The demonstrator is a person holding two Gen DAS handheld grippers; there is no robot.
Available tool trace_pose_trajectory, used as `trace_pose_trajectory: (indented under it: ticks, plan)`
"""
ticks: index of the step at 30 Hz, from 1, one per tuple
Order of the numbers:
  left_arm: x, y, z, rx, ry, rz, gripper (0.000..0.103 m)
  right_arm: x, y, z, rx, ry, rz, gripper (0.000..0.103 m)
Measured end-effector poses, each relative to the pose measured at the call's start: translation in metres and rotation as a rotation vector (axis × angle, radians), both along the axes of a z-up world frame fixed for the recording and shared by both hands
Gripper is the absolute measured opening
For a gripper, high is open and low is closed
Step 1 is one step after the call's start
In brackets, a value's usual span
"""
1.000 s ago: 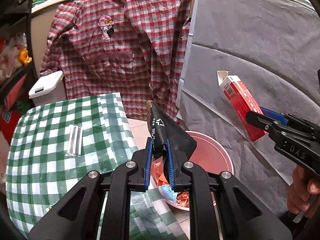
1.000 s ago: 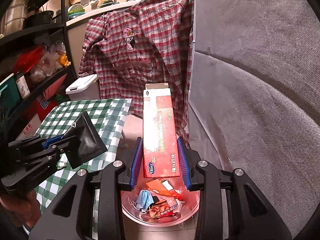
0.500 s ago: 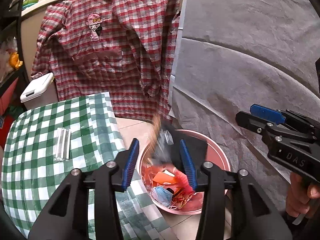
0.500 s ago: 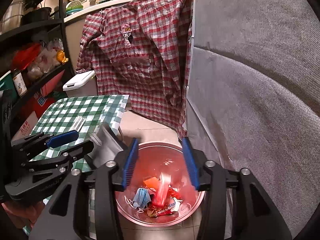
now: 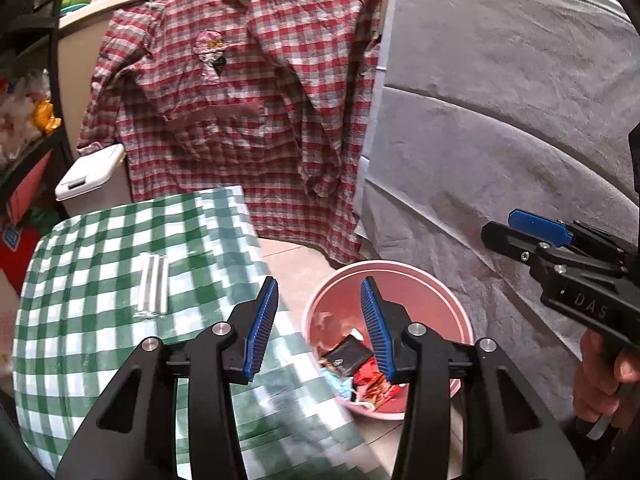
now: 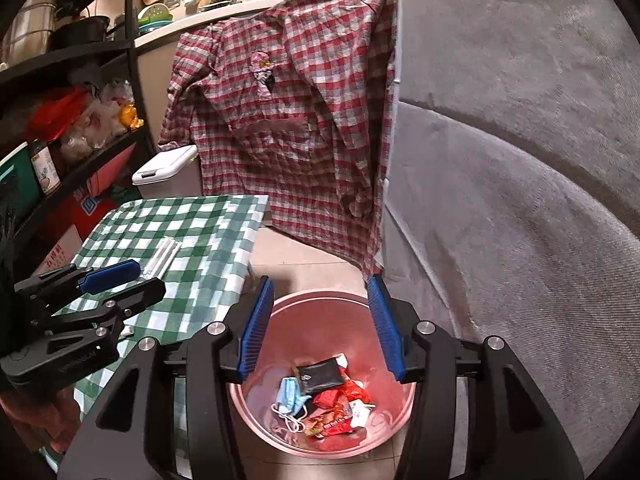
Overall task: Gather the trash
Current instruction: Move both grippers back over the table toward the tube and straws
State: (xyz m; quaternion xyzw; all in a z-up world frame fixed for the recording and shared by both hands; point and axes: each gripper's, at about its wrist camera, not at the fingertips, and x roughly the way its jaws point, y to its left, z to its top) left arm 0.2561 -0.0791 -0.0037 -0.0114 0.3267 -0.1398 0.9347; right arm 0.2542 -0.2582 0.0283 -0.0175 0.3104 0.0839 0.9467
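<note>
A pink bin (image 5: 400, 266) (image 6: 328, 320) stands on the floor beside the green checked table (image 5: 100, 240) (image 6: 200, 220). In it lie a black pouch (image 5: 348, 356) (image 6: 320, 374), a blue face mask (image 6: 292, 394) and red wrappers (image 6: 336, 420). My left gripper (image 5: 319, 282) (image 6: 150, 276) hangs over the table's edge and the bin's left rim, open and empty. Right above the bin, my right gripper (image 6: 320, 280) (image 5: 500, 226) is also open with nothing between its pads. A clear plastic wrapper (image 5: 152, 288) (image 6: 164, 258) lies on the table.
A red plaid shirt (image 5: 240, 100) hangs behind the table and bin. A grey covered surface (image 5: 500, 120) rises at the right. A white lidded bin (image 5: 92, 180) stands at the table's far end, with cluttered shelves (image 6: 60, 120) on the left. A small white scrap (image 6: 128, 330) lies on the table.
Both grippers have opened. The black pouch left my left gripper and the red carton left my right one, and both fell into the pink bin.
</note>
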Motion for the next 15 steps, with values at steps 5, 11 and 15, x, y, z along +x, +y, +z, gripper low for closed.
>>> trace_pose_trajectory:
  ticks: [5,11,15]
  plan:
    - [-0.007,0.039,0.014,-0.019,-0.029,0.06,0.038,0.0,0.02,0.002,0.024,-0.007,0.044,0.044]
    - [-0.023,0.095,0.052,-0.007,-0.096,0.117,0.03,0.003,0.054,-0.001,0.103,0.027,0.125,0.016]
    - [-0.026,0.125,0.051,0.057,-0.08,0.069,0.03,0.003,0.075,-0.002,0.107,0.025,0.166,0.016]
